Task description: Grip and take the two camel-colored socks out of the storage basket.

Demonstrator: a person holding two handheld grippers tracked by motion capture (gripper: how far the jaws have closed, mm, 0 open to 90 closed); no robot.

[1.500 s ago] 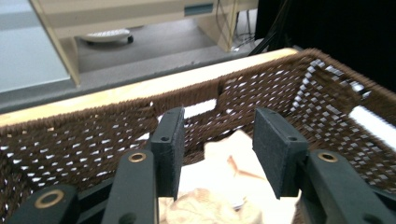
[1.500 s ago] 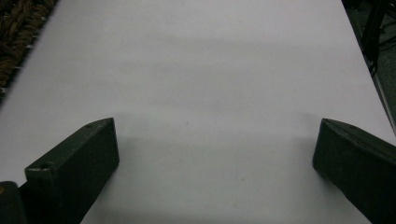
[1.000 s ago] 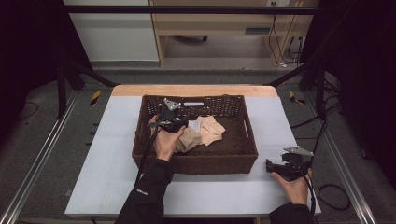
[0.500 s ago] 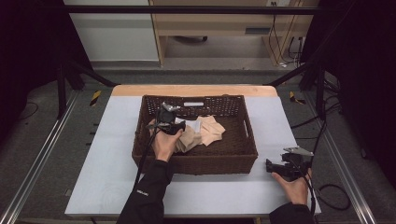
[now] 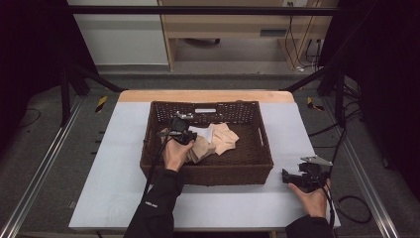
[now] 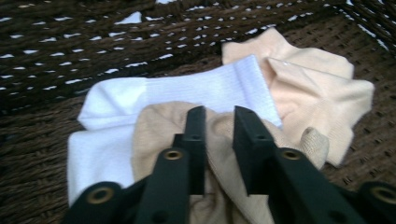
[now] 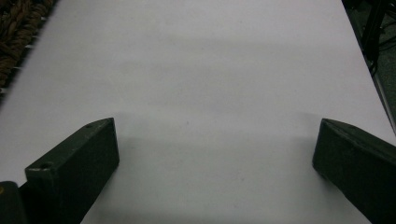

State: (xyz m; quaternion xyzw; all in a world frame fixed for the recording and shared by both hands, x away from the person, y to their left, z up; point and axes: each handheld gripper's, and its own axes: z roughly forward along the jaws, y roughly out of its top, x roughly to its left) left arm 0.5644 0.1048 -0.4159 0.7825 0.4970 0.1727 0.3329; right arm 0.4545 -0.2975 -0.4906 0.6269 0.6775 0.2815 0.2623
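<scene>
From the high view, your left gripper sits inside the dark woven wicker basket, over a heap of soft socks, while your right gripper rests on the smooth white table just right of the basket.

In the left gripper view, your jaws are nearly closed, pinching a fold of the limp tan sock. A ribbed white sock lies under it and a pale peach sock beside it.

In the right gripper view, your jaws stand wide apart over bare tabletop, holding nothing.
</scene>
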